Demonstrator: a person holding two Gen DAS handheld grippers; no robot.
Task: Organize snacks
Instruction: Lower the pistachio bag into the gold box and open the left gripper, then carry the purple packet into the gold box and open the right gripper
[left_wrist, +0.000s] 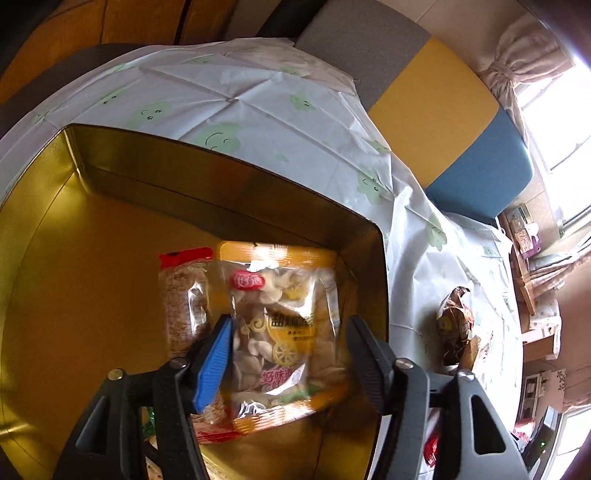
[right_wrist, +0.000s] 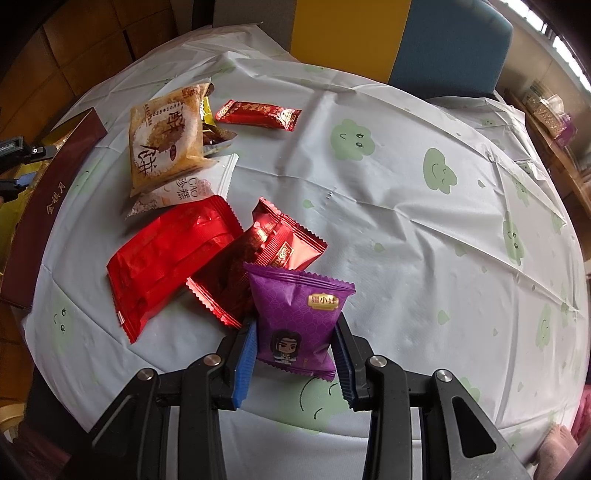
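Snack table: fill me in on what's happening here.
A person is sorting snacks into a gold metal tin. The left gripper stands open over a yellow clear-windowed snack packet lying in the tin. The right gripper is shut on a purple foil snack packet at the table. More packets wait on the white cloud-print tablecloth.

Left claw (left_wrist: 286, 354) wide apart, right claw (right_wrist: 295, 360) clamped (both downward-tilted)

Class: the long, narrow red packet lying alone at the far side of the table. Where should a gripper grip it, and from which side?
Grip the long red packet across its narrow middle, coming from above: it lies flat on the tablecloth, with clear cloth along both long edges.
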